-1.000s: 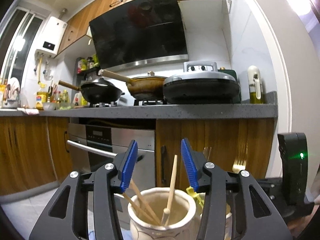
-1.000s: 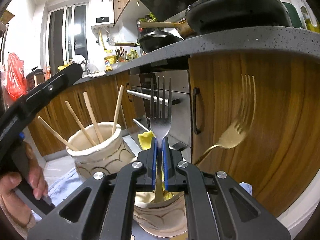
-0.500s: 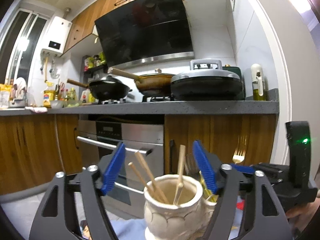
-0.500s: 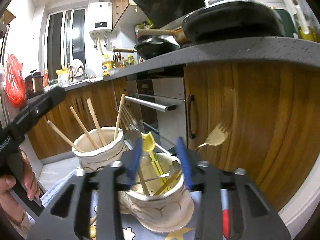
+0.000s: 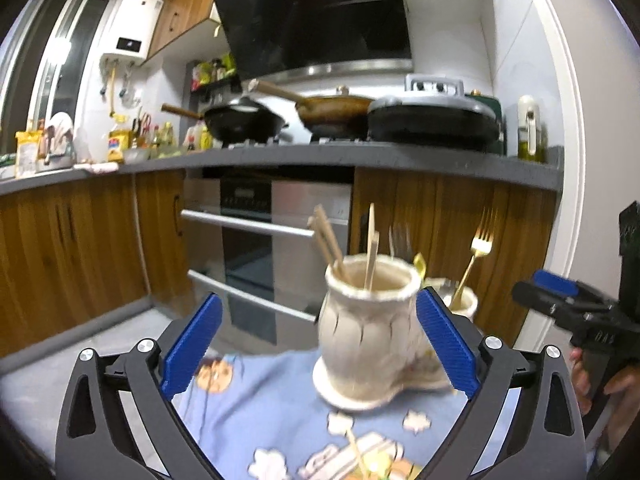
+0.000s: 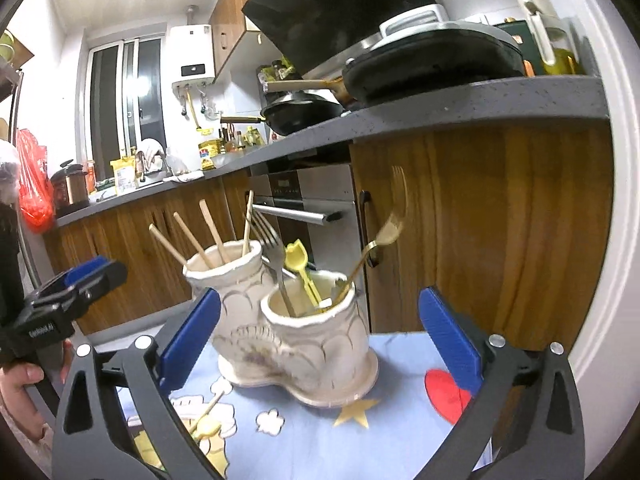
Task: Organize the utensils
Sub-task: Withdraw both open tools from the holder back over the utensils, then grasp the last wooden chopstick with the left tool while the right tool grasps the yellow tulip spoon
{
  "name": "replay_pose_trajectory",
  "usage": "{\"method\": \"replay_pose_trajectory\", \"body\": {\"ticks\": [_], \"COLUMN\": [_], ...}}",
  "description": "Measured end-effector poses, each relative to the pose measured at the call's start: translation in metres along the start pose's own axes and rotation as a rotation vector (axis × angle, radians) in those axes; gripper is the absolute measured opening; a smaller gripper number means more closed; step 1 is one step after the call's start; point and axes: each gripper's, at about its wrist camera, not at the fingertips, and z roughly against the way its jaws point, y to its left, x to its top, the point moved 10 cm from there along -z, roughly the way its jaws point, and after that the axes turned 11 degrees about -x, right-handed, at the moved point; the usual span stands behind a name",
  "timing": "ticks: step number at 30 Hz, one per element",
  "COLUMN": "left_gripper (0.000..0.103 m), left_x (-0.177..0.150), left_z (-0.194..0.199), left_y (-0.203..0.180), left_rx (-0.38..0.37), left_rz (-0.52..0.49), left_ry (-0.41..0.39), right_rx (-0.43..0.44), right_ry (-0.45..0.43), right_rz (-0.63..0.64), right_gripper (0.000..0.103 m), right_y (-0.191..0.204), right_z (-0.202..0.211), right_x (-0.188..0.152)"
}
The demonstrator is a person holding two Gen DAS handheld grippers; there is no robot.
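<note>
Both tongs gape wide and hold nothing: left tongs [image 5: 318, 340] hover level with the taller jar [image 5: 368, 332], right tongs [image 6: 318, 334] face the shorter jar [image 6: 320, 336]. Sorting looks deliberate (chopsticks [image 6: 200, 236] upright in the tall one; silver fork [image 6: 272, 256], gold fork [image 6: 384, 236] and a yellow utensil [image 6: 302, 272] in the short one). Jars touch, sharing a base on the blue patterned cloth [image 6: 400, 420] over the bench. One pale stick with a yellow tip [image 6: 204, 420] lies loose on the cloth, probably the next pickup. Its full length is cut off behind the right tongs; the left view is blurred, the gold fork smeared.
</note>
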Motion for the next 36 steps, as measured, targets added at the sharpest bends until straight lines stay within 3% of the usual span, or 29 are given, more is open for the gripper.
{"method": "replay_pose_trajectory", "body": {"ticks": [9,24,28,30,32,34,36], "left_gripper": [0.098,0.098,0.098,0.098,0.098,0.098,0.098], "left_x": [-0.033,-0.066,-0.079,-0.082,-0.083,-0.083,-0.083], "left_z": [0.019,0.034,0.027,0.025,0.025,0.024,0.023], "left_y": [0.001,0.025,0.03,0.033,0.035,0.034,0.033], "left_rx": [0.016,0.032,0.046,0.045,0.034,0.03,0.033], "left_rz": [0.003,0.071,0.081,0.097,0.113,0.112,0.097], "left_ry": [0.081,0.186,0.247,0.257,0.259,0.26,0.263], "right_rx": [-0.013,0.011,0.061,0.074,0.083,0.102,0.119], "right_ry": [0.097,0.231,0.329,0.393,0.467,0.524,0.561], "right_rz": [0.023,0.154,0.164,0.18,0.19,0.18,0.16], "right_gripper": [0.098,0.098,0.097,0.086,0.059,0.042,0.032], "right_y": [0.011,0.063,0.081,0.09,0.098,0.105,0.111], "right_z": [0.009,0.013,0.01,0.007,0.003,0.001,0.001], "right_x": [-0.038,-0.09,-0.108,-0.122,-0.137,-0.148,-0.154]}}
